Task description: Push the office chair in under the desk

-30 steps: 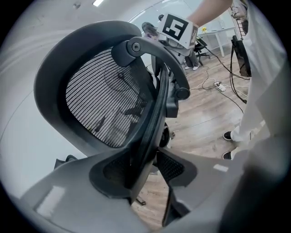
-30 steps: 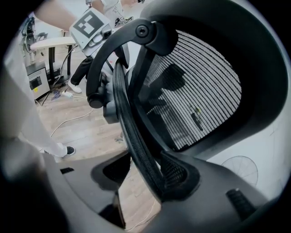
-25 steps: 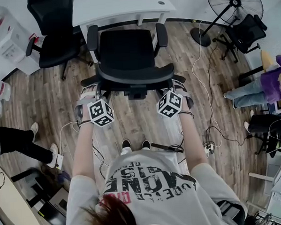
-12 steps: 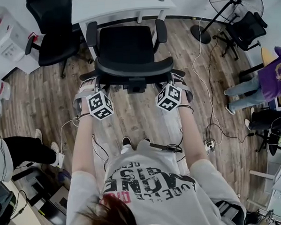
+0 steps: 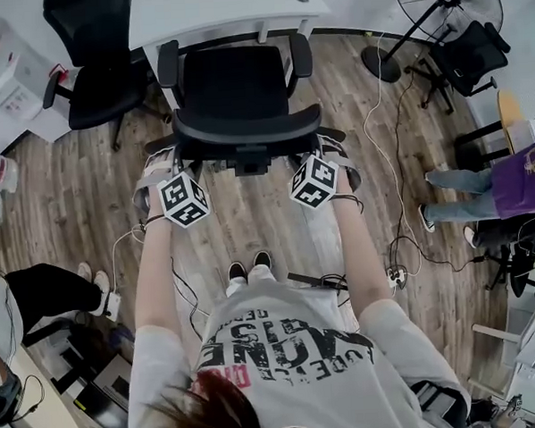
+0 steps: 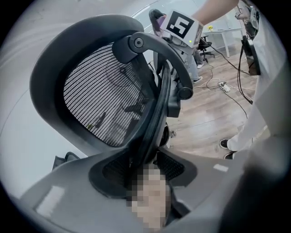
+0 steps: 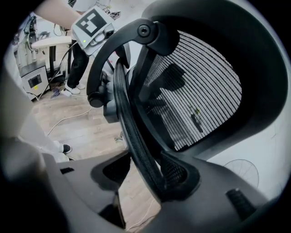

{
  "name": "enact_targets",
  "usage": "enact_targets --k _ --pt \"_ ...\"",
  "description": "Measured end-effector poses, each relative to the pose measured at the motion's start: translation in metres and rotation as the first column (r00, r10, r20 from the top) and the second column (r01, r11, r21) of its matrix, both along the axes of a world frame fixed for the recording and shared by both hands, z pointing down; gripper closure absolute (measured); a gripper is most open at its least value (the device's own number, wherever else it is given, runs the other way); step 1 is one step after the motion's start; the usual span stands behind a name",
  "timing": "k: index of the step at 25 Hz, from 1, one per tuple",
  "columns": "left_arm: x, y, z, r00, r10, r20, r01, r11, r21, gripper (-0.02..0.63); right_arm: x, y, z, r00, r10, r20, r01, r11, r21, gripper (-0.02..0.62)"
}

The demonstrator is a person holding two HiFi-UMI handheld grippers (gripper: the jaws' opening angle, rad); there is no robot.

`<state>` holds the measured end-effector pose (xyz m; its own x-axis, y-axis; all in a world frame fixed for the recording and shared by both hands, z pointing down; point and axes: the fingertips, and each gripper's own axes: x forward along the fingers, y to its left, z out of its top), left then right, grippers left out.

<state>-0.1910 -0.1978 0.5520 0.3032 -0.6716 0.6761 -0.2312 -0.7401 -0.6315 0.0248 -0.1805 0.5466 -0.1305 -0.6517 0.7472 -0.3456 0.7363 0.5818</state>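
The office chair (image 5: 239, 89) is standing on the wood floor (image 5: 78, 187) facing the white desk (image 5: 212, 10), its armrests reaching the desk's near edge while most of the seat is sitting out in the open. The left gripper (image 6: 143, 166) is clenching the left rim of the backrest, as far as I can make out past a blurred patch, while the right gripper (image 7: 143, 177) is straddling the right rim with jaws apart and floor showing beside it. A second black chair (image 5: 99, 79) is waiting off to the left, and a fan (image 5: 447, 7) is standing at the far right.
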Motion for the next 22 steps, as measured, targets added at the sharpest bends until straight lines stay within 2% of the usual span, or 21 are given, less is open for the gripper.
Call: enact_targets --k 4,11,22 --pt "-0.004 0.004 0.001 1.000 -0.001 -0.004 0.001 1.000 0.029 0.408 -0.004 0.001 0.002 1.000 -0.007 -0.004 0.007 1.000 0.005 0.397" --pt "0.020 -0.021 -0.002 1.000 -0.019 -0.001 0.019 1.000 0.012 0.408 0.020 -0.027 -0.001 1.000 -0.029 -0.003 0.029 1.000 0.007 0.397" --pt "0.037 -0.041 -0.003 0.999 -0.035 -0.002 0.035 0.999 0.035 0.410 0.037 -0.055 -0.001 0.998 -0.057 -0.008 0.057 0.998 0.014 0.397"
